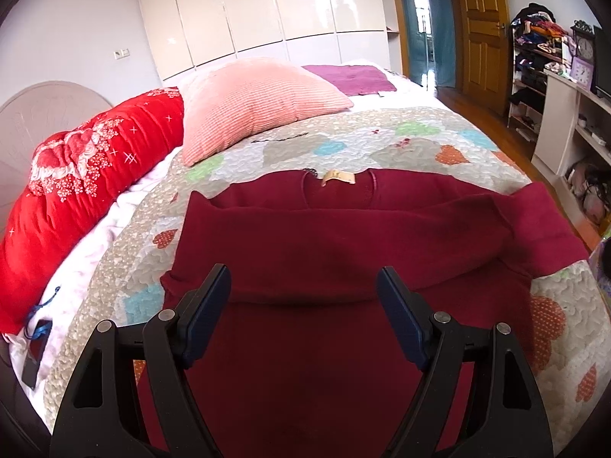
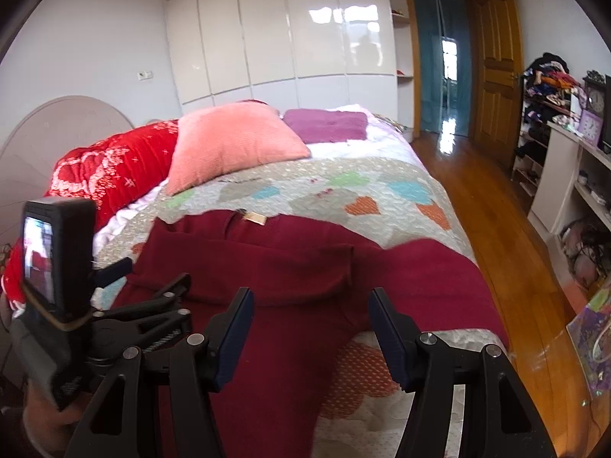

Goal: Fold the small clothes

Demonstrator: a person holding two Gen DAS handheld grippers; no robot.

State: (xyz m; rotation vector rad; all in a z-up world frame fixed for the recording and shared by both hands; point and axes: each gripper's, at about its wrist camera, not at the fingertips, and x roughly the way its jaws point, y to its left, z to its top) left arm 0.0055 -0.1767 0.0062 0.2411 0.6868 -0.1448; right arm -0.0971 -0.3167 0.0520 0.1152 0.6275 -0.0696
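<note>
Sweater [image 1: 324, 236]: dark red, flat on the quilt [image 1: 382, 141] of the bed, collar and tag [image 1: 338, 178] away from the camera; one sleeve lies folded across the chest, probably to square the body for the next fold.
Left tool [image 1: 303, 294]: jaws wide, empty, above the lower body.
Right tool [image 2: 311, 318]: jaws wide, empty, near the sweater's right edge.
Pillow [image 1: 256, 103]: pink, beyond the collar, well apart.

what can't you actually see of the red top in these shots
- Hem of the dark red top: left wrist view, cut off by the bottom edge and the open left tool.
- Its left side: right wrist view, hidden behind the other tool's camera.
- Neck label print: too small.
</note>
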